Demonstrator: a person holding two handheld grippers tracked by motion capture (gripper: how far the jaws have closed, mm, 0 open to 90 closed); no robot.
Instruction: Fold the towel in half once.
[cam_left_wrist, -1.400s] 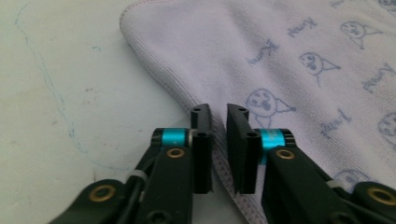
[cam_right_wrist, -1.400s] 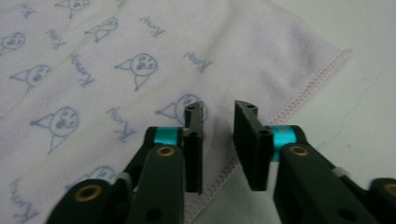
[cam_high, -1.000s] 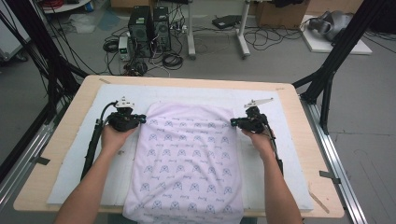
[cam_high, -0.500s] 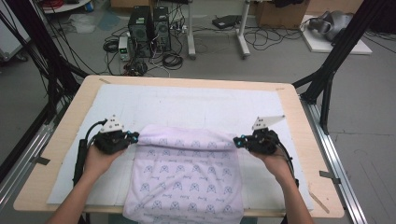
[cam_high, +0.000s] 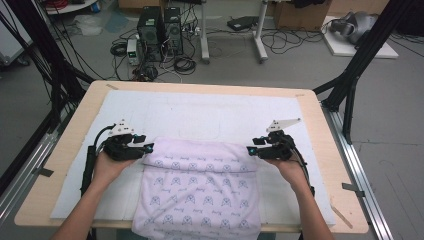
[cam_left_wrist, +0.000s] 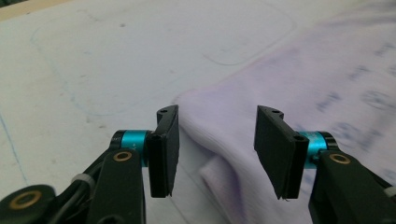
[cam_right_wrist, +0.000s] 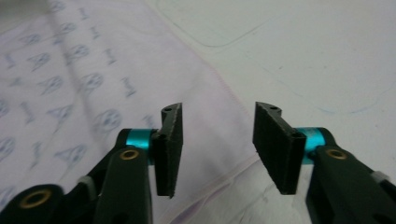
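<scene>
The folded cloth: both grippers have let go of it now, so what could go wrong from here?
1. The cloth hangs over the near edge of the table; its weight might slowly drag the fold out of line.
2. The left gripper, whose fingers have just opened, has the fold's corner between them; pulling back carelessly could snag it.
3. The right gripper, also just opened, sits over the hem and may catch it likewise.

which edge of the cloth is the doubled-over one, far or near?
The far edge of the cloth, the one lying between the left gripper and right gripper. It is rounded and thick; the near edge hangs flat over the table front.
</scene>
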